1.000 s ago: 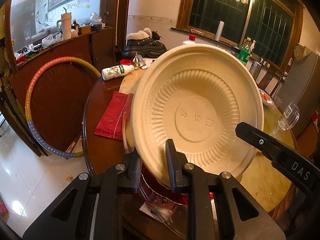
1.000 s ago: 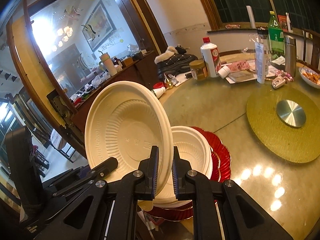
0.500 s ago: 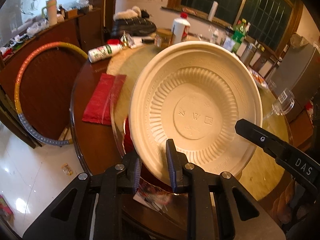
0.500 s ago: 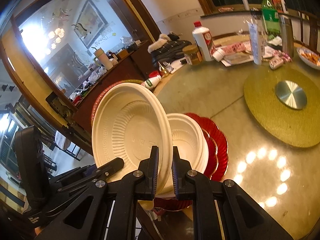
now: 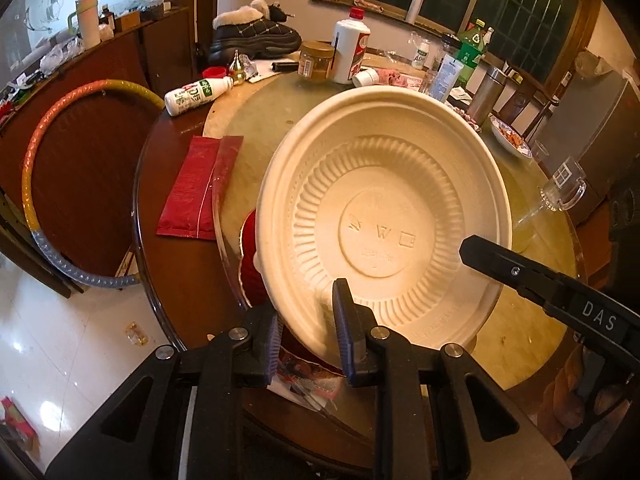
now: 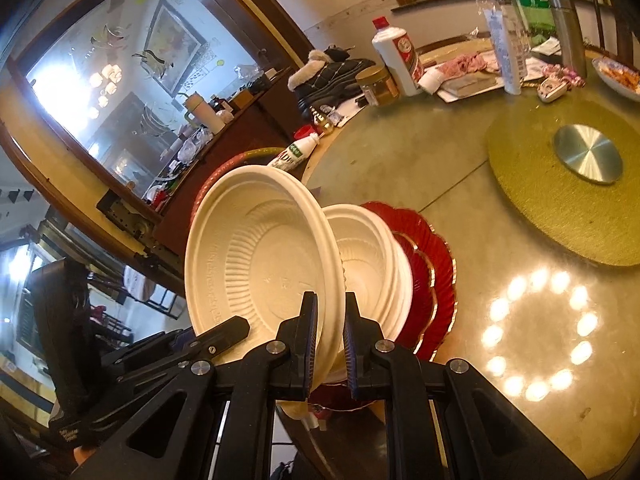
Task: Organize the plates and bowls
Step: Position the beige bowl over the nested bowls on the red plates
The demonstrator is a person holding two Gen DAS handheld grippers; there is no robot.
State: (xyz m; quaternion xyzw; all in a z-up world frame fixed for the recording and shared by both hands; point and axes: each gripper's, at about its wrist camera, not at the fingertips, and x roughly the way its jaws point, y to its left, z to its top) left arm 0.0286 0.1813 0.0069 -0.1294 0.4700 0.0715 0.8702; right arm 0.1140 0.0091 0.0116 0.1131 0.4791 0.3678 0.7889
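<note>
A cream disposable bowl [image 5: 384, 232] is held tilted on edge over the table's near edge; its ribbed underside faces the left wrist view, its inside [image 6: 260, 256] the right wrist view. My left gripper [image 5: 306, 334] is shut on its lower rim. My right gripper [image 6: 328, 320] is shut on the rim too; its finger [image 5: 520, 268] shows at the right of the left wrist view. Behind the bowl, stacked cream bowls [image 6: 372, 264] sit on red scalloped plates [image 6: 432, 264].
The round table [image 6: 460, 208] carries a gold turntable mat [image 6: 568, 184], a white liquor bottle [image 5: 350, 52], a jar [image 5: 316, 60], a lying milk bottle [image 5: 196, 94], a red packet [image 5: 200, 188] and a glass cup [image 5: 560, 188]. A hoop [image 5: 36, 168] leans on the cabinet at left.
Both grippers have drawn back and tipped down with the bowl. More of the table's far side shows, and the bowl sits lower over the stack.
</note>
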